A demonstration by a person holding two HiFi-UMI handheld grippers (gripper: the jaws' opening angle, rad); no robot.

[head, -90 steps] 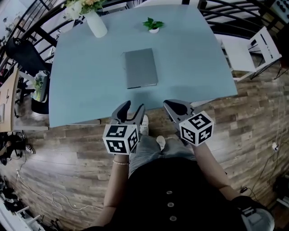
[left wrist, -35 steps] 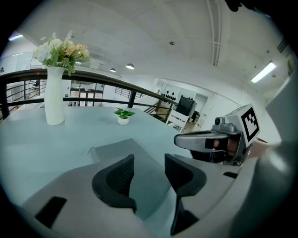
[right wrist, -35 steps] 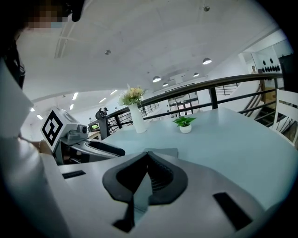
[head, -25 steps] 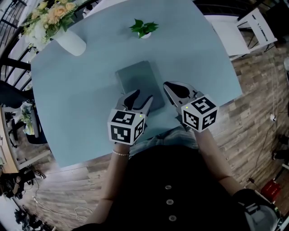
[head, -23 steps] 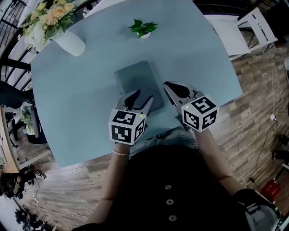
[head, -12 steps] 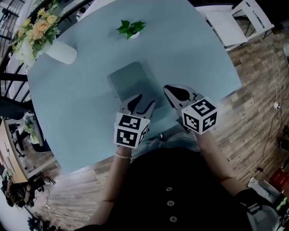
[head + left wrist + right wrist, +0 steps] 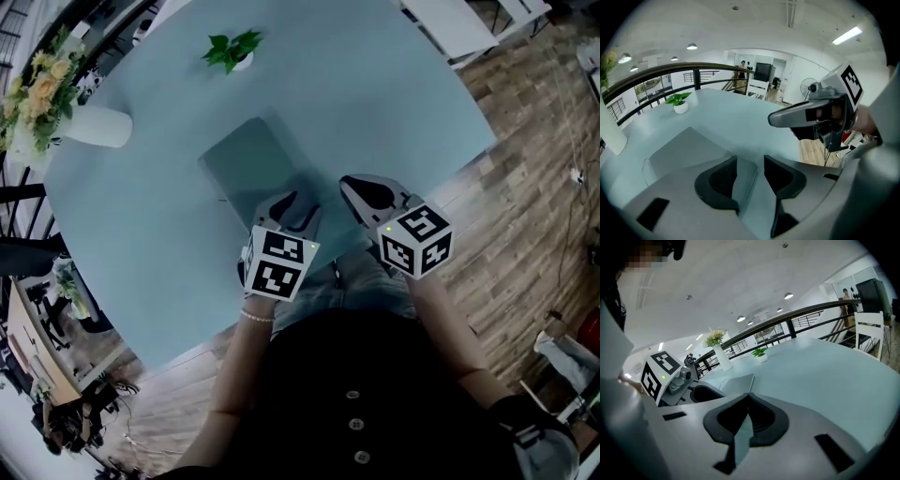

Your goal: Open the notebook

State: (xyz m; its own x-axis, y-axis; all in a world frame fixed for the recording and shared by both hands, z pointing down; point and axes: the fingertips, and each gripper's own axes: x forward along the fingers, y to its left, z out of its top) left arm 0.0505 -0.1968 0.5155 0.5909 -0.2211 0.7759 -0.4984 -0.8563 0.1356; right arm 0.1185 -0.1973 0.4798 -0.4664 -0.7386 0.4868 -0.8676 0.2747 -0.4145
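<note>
Pale-blue table (image 7: 375, 94), grey notebook (image 7: 251, 167), plank floor (image 7: 530, 187)

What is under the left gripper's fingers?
A corner of the closed notebook, lying on the table. The left gripper hides part of its near edge.

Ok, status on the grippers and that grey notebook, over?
Left gripper open, jaws just closing in, corner of closed grey notebook between them, ungripped. Right gripper shut, empty. Potted plant, white flower vase well clear.
</note>
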